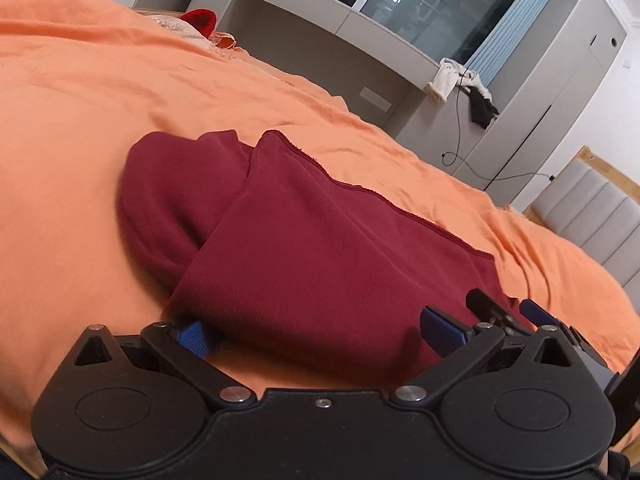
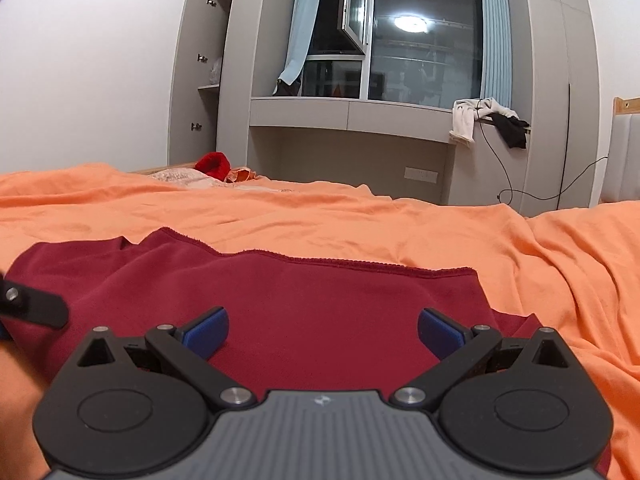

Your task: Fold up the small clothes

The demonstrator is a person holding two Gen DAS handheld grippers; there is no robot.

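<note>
Tool state first: both tools stand with their blue pads wide apart and nothing between them. Left tool (image 1: 318,338) sits low at the near edge of the garment (image 1: 304,240), a dark red knit piece lying on the bed (image 1: 80,120); its left pad (image 1: 195,338) appears to touch or sit just beside the near left corner of the cloth, though contact cannot be confirmed. Right tool (image 2: 322,332) hovers over the near part of the same garment (image 2: 320,300), pads either side of bare red cloth, with no grip taken. Garment position: directly ahead of both tools, spread across the orange bedcover, already folded at least once, since the left view shows an upper layer lying over a rounded lower layer that protrudes to the left. Long axis: runs left to right across the right view, with the raw hemmed edge on the far side. Tools lie close together; the right tool's fingers show at the right of the left view. Judgement: neither is clearly nearer; each is placed to take its own near corner, left tool at the left end, right tool toward the right end.
</note>
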